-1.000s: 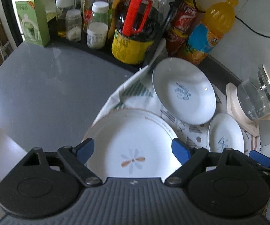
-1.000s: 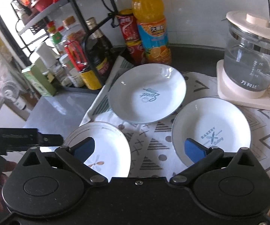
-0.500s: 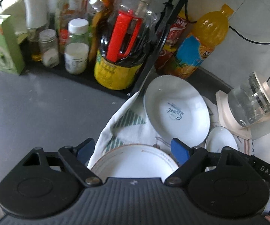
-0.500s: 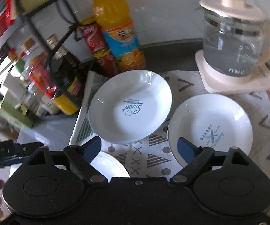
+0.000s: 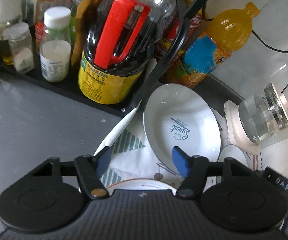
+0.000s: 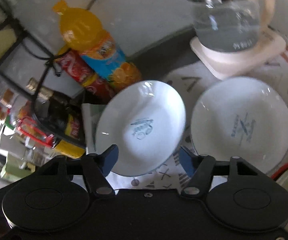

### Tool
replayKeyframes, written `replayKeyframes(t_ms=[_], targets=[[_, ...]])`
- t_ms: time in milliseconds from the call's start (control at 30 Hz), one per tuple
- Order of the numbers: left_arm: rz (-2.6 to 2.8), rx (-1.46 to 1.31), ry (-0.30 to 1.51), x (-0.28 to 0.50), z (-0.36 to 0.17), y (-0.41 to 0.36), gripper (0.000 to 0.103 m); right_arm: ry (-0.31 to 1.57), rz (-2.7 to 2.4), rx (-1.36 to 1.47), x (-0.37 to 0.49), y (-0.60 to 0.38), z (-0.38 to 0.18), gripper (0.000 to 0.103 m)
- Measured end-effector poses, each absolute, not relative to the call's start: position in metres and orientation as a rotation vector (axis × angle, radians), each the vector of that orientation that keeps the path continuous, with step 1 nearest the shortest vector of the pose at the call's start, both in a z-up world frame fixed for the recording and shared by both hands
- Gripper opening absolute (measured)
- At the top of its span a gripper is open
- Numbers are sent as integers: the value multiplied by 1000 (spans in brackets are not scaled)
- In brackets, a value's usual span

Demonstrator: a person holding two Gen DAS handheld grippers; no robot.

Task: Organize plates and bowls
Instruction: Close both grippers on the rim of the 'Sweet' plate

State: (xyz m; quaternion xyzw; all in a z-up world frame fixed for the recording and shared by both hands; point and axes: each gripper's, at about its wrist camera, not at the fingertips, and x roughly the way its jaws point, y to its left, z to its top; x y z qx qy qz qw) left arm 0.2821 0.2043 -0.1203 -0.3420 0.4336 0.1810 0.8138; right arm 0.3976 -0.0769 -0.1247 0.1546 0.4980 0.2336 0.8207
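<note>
A patterned cloth [image 5: 128,158] covers the grey desk [image 5: 34,128], carrying the "Sweet" plate [image 5: 182,128], a second plate [image 6: 242,124] and a flower plate [image 5: 140,185]; both left tongs [image 5: 142,159] and right tongs [image 6: 147,159] tilt downward, jaws just narrowing, gripping nothing

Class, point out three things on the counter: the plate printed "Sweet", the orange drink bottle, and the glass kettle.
Sweet plate [image 5: 181,129]: left wrist view, on the printed centre.
Orange drink bottle [image 5: 220,46]: left wrist view, on its body just above the label.
Glass kettle [image 6: 227,20]: right wrist view, on its glass body.
</note>
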Motion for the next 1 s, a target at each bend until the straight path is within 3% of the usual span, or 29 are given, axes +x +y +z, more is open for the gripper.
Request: replayKeyframes(t_ms=[100, 433, 733, 1000], targets=[[371, -772, 930, 289, -134, 207, 57, 1089, 464, 370, 400, -77, -138, 49], [375, -795, 982, 314, -173, 216, 38, 1173, 395, 464, 408, -67, -176, 42], [352, -799, 971, 326, -187, 216, 30, 1173, 340, 473, 419, -61, -203, 34], [341, -819, 966, 335, -196, 211, 22, 1184, 323, 506, 423, -59, -216, 21]])
